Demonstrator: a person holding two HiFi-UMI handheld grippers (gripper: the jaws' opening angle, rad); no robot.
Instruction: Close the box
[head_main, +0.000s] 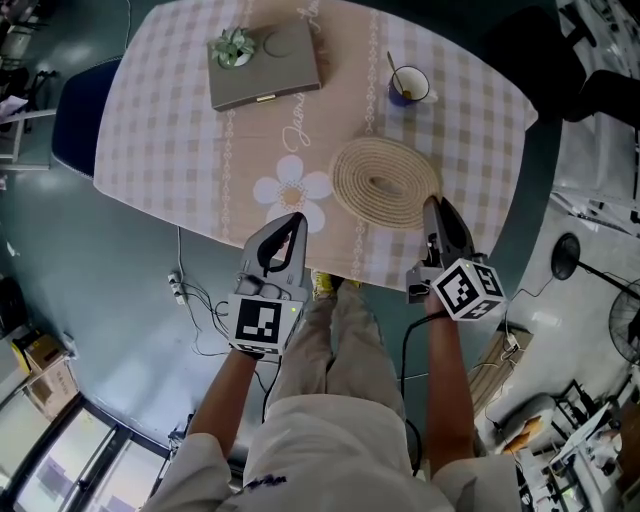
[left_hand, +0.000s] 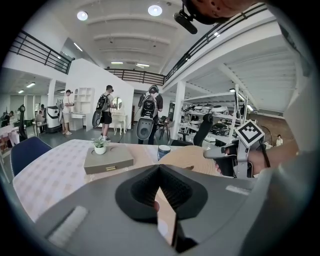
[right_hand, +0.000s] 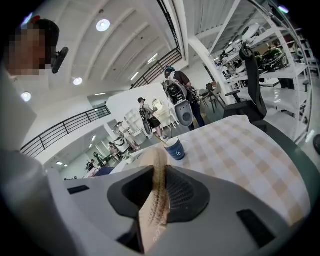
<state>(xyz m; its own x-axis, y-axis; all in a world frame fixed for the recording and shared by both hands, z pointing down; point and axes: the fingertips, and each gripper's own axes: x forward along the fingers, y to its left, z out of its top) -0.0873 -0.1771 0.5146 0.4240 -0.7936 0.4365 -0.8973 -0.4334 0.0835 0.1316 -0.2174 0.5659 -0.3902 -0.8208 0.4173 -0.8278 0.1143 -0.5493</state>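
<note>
step: box (head_main: 262, 68) at tabletop's far left corner looks shut already | right claw (head_main: 433, 207) clamps mat (head_main: 385, 180) rim | left claw (head_main: 296, 222) clenched, empty | next: let mat go, reach box

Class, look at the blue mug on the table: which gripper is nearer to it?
Right. The right gripper clamps the near edge of the woven mat, just short of the mug; the left gripper is farther off, by the flower print.

Both bare forearms (head_main: 225, 395) rise from 6 o'clock in the head view. The left gripper (head_main: 292, 222), at 7 o'clock, points toward 12 with its jaws together and empty. The right gripper (head_main: 432, 205), at 4 o'clock, leans toward 11, its jaws clamped on the rim of the woven mat (head_main: 385, 180).
</note>
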